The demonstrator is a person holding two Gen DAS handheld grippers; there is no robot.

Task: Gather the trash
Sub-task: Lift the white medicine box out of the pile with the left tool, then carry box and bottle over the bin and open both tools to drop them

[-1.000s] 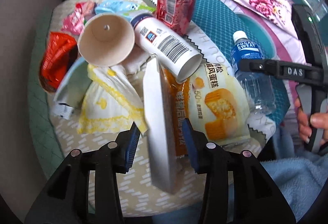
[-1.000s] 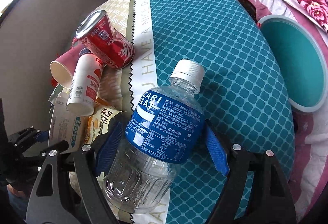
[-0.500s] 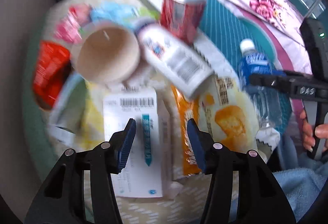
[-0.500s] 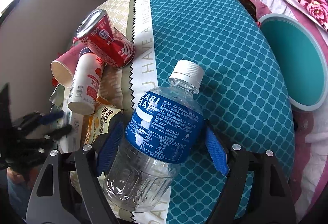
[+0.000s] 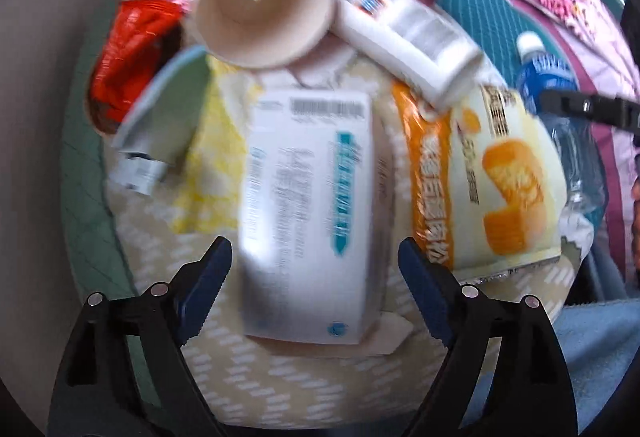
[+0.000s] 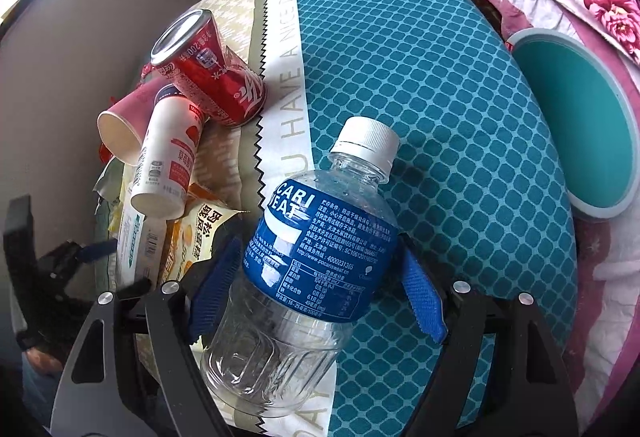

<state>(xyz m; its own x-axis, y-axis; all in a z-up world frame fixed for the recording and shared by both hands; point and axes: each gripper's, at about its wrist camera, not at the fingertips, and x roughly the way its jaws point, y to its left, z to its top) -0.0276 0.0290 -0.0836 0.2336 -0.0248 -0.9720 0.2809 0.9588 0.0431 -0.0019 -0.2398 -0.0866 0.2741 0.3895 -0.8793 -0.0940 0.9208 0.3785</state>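
Trash [image 5: 404,37] is heaped on the patterned cloth [image 6: 420,85] (one pile: cup, can, wrappers), probably gathered for pickup. Left tongs [image 5: 312,261] are opening, pads clear of the white box [image 5: 308,213] lying flat between them, so it looks just released onto the heap. Right tongs [image 6: 316,273] straddle the bottle [image 6: 316,249], wide apart, blue pads not pressing it.

Left hand-held gripper [image 5: 314,263] is opening; right hand-held gripper [image 6: 318,279] stands wide.
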